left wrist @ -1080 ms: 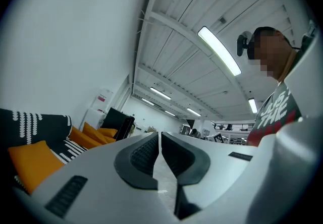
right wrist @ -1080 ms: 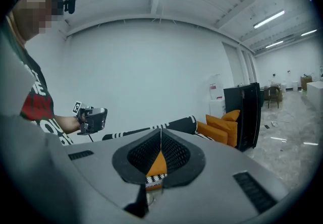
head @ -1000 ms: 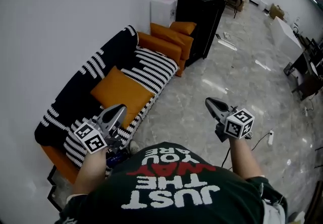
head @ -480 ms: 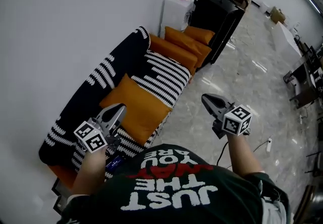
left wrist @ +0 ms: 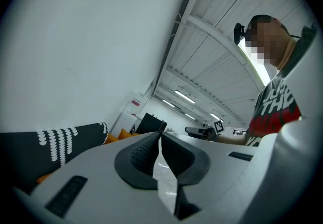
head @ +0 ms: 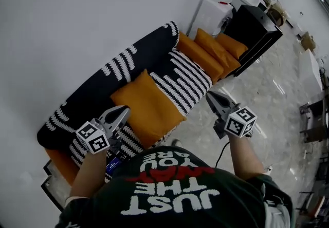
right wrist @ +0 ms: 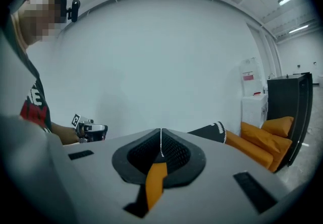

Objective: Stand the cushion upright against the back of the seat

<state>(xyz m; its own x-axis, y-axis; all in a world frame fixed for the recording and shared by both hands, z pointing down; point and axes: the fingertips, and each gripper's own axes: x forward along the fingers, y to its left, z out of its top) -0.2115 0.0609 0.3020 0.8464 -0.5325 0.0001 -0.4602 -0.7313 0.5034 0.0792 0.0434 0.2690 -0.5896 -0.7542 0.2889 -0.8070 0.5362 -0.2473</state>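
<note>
Cushion (head: 150,108), orange, is seen lying flat on the striped sofa seat (head: 187,75), just ahead of the left gripper (head: 120,114) and ahead-left of the right gripper (head: 213,98). Both pairs of jaws are pressed together, with nothing held. The approach is judged to be in hand. Next, jaws must be spread, the cushion's edge pinched, and it tipped up against the backrest (head: 121,62).

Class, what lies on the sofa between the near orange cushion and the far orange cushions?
A black-and-white striped throw lies between the near cushion and the far cushions; the head view shows it.
</note>
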